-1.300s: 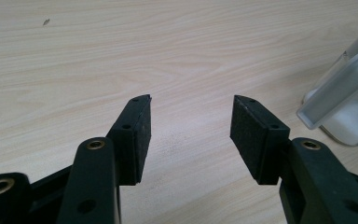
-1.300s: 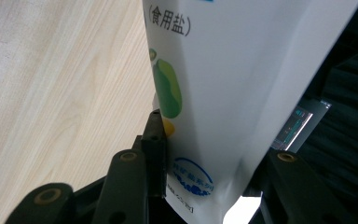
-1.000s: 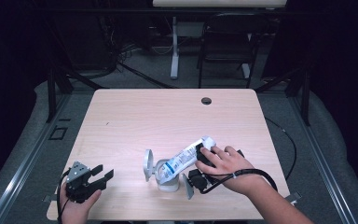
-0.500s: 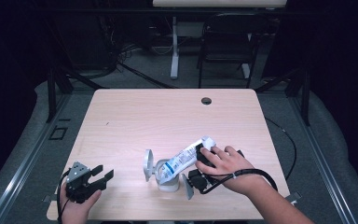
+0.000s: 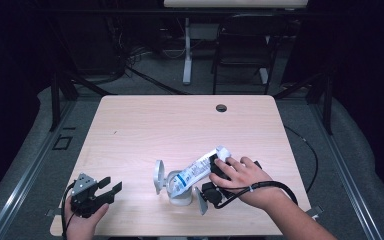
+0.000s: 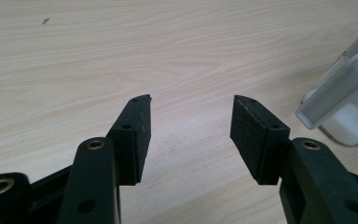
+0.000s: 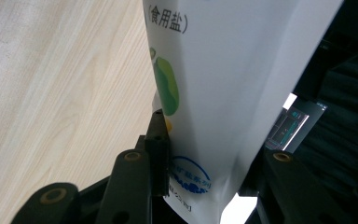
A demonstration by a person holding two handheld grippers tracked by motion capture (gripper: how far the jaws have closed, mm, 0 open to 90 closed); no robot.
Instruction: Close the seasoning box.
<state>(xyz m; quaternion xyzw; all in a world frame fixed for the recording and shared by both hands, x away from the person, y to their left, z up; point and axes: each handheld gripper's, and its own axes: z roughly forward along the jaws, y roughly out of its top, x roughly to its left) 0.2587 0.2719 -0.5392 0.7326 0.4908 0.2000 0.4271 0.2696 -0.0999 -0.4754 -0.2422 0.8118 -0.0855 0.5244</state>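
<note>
Near right of worktop: right tongs clamped on salt bag, tilted over white container, unchanged.
Near left: left tongs open, idle.

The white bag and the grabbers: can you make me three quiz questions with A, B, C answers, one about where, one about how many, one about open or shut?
1. Where does the white bag point?
A. Down into the clear container
B. Flat at the table's far edge
C. On the floor

2. How many grippers are there?
A. One
B. Two
C. Three

3. How is the left gripper?
A. Shut on a lid
B. Shut on the bag
C. Open, holding nothing

Answers: 1 A, the bag tilts onto the container's mouth; 2 B, one per hand; 3 C, bare table shows between its spread jaws, while the right gripper pinches the bag.
</note>
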